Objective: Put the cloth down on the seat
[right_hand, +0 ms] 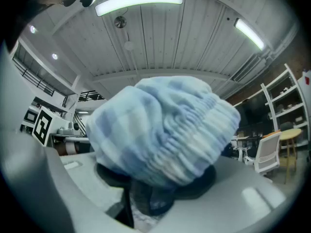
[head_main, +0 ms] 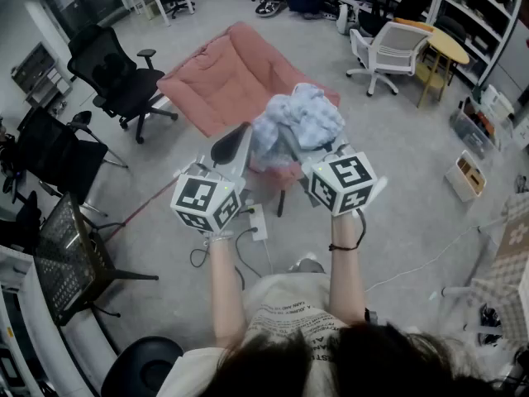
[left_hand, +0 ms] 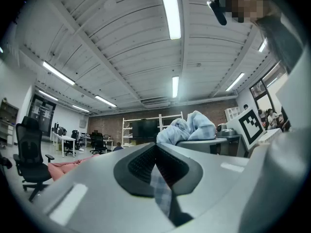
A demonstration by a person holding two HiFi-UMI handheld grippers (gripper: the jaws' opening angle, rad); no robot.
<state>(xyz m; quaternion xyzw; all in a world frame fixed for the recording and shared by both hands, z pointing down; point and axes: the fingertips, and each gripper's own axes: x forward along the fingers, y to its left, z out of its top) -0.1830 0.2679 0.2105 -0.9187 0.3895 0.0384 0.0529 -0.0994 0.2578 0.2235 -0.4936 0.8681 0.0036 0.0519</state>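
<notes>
A light blue checked cloth [head_main: 302, 122] is bunched up and held in the air between both grippers, over the near edge of the pink padded seat [head_main: 223, 77]. My left gripper [head_main: 240, 151] is shut on a thin strip of the cloth [left_hand: 160, 191], and the main bundle [left_hand: 192, 127] shows to its right. My right gripper [head_main: 318, 157] is shut on the cloth, whose thick gathered mass [right_hand: 165, 130] bulges over its jaws and hides the pads. In the left gripper view the seat [left_hand: 68, 165] is a pink patch low on the left.
Black office chairs [head_main: 116, 77] stand left of the seat. A white chair [head_main: 388, 52] and a round yellow table [head_main: 442, 44] are at the back right. A power strip [head_main: 259, 222] with cables lies on the floor near my feet. A black mesh chair [head_main: 66, 255] stands at the near left.
</notes>
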